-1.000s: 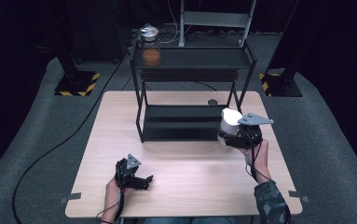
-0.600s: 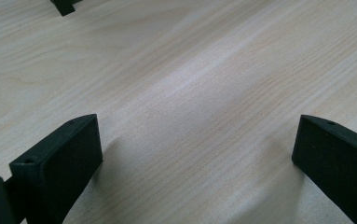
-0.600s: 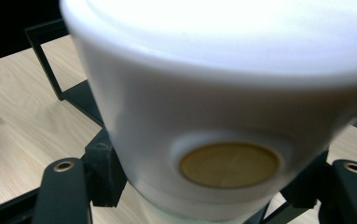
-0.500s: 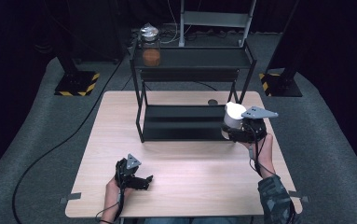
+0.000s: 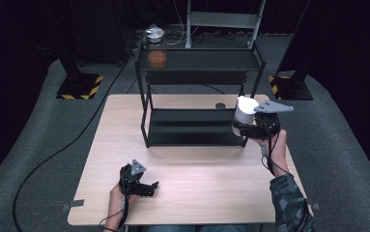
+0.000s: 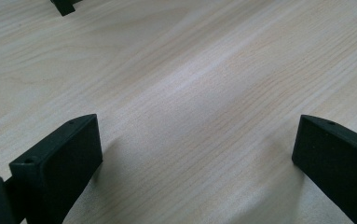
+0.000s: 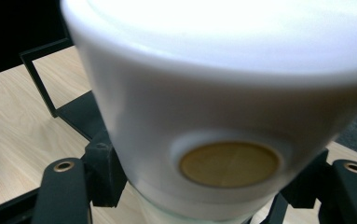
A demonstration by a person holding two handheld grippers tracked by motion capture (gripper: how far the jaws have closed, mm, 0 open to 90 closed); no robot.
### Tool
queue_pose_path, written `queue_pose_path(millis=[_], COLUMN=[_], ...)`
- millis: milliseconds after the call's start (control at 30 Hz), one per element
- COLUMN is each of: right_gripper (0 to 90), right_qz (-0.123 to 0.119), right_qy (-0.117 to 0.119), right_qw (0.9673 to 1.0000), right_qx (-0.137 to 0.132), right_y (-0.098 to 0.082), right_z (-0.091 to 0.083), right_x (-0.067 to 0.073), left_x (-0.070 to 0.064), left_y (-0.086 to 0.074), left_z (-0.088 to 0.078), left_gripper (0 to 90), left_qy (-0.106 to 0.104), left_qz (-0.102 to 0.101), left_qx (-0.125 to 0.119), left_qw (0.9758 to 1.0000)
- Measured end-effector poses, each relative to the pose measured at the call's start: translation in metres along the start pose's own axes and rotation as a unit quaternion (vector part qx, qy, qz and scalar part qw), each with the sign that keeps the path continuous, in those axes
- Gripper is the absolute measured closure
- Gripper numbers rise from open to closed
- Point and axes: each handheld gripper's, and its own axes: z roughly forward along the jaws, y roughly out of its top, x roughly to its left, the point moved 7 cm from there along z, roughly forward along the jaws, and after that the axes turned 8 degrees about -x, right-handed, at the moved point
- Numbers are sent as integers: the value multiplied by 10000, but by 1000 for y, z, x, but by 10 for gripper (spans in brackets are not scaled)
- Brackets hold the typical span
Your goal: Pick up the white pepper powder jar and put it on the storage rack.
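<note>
Dark curtains and grey carpet ring the pale wooden desk (image 5: 197,188). Left tongs (image 5: 146,187) rest low on it, jaws spread wide with bare wood between. Right tongs (image 5: 244,126) are closed around a white cup (image 5: 244,110), held raised beside the right end of the black shelf rack (image 5: 197,87).

No words, numbers or brand names can be read anywhere. The only sign is the yellow-and-black hazard striping on the left stand base (image 5: 80,86) and right stand base (image 5: 289,87) on the floor.
</note>
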Motion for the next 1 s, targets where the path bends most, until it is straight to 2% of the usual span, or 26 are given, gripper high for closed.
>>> queue_pose_path(millis=[733, 1000], right_gripper=[296, 296], right_qz=[-42, 4], right_qy=[27, 126], right_qw=[10000, 9999], right_qx=[-4, -5], right_y=[40, 50], right_z=[-1, -3], right_x=[-18, -29], left_x=[0, 0], left_y=[0, 0], left_z=[0, 0], left_gripper=[9, 9], left_qy=[0, 0], left_qz=[-1, 0], left_qx=[0, 0], left_qw=[10000, 10000])
